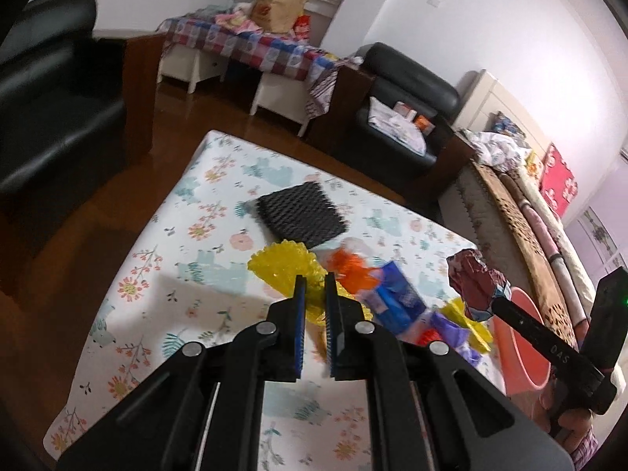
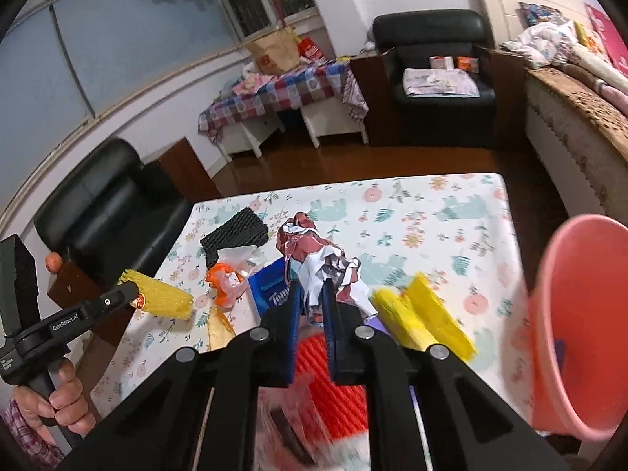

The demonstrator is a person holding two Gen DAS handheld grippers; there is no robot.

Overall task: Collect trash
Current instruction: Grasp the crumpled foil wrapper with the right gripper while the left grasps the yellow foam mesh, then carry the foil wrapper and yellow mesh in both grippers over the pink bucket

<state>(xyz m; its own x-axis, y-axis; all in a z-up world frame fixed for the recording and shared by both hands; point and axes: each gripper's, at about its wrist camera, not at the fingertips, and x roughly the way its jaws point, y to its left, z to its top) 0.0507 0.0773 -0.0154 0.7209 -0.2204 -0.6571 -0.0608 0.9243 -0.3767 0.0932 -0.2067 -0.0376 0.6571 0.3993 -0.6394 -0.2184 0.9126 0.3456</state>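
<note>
My left gripper [image 1: 315, 279] is shut on a yellow foam net [image 1: 280, 265] and holds it above the floral table [image 1: 165, 243]; it also shows in the right wrist view [image 2: 163, 294]. My right gripper [image 2: 311, 288] is shut on a crumpled red-and-white wrapper [image 2: 318, 259], seen in the left wrist view too [image 1: 473, 284]. On the table lie a black foam net [image 1: 300, 216], an orange wrapper [image 1: 351, 269], a blue packet [image 1: 398, 294], another yellow net [image 2: 426, 320] and a red net [image 2: 333, 384]. A pink bin [image 2: 581, 322] stands at the table's right edge.
A black sofa [image 1: 51, 90] is to the left and a black armchair [image 2: 435, 74] behind the table. A checked-cloth bench [image 2: 282, 94] stands by the far wall. A bed [image 2: 581, 117] runs along the right. The floor is brown wood.
</note>
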